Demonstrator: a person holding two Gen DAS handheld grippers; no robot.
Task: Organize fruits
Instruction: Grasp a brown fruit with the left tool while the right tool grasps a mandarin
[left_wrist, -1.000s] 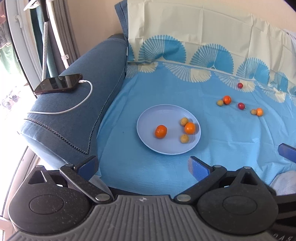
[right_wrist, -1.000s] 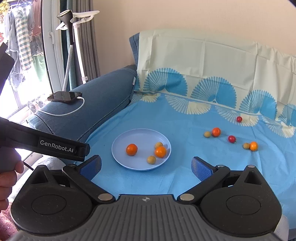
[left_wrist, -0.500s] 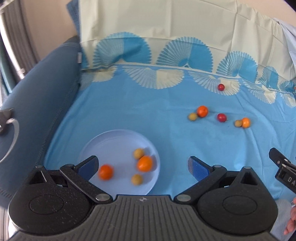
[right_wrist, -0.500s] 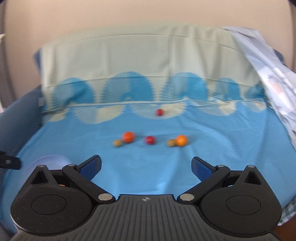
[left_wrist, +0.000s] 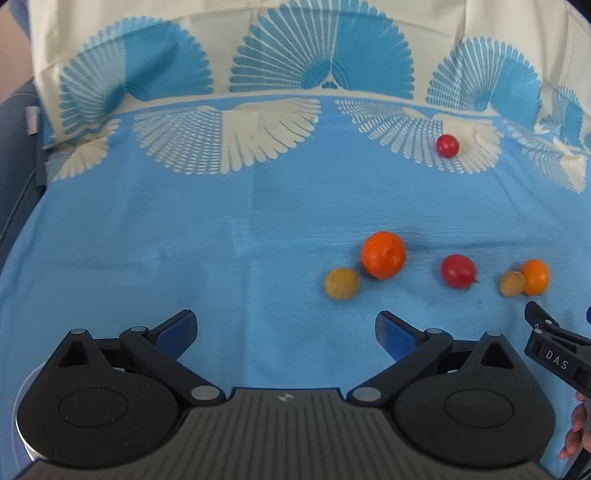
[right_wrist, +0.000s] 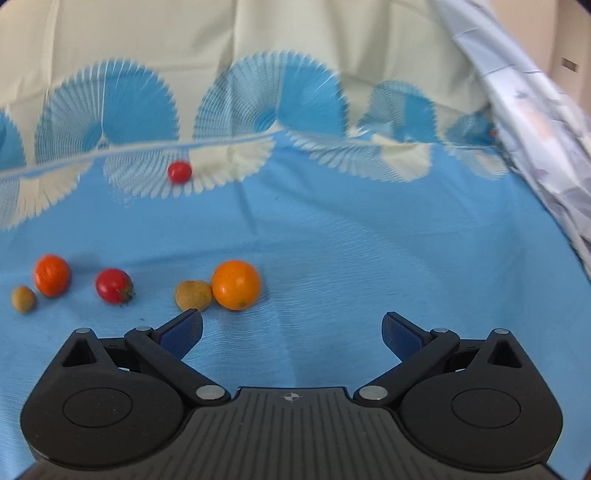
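Above the blue sheet (right_wrist: 332, 240), both grippers (left_wrist: 286, 325) (right_wrist: 291, 328) hover level, fingers spread.

Right gripper (left_wrist: 554, 354) is being cut off by the frame's right edge; its fingertips are not showing. Just below it, only fingers (left_wrist: 576, 432) of a hand are showing. Fan-print sheet (right_wrist: 258, 118) is blurring.

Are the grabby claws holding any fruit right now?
No, nothing is held. The left gripper and the right gripper are both wide open above the blue patterned cloth, with bare cloth between their blue fingertips.
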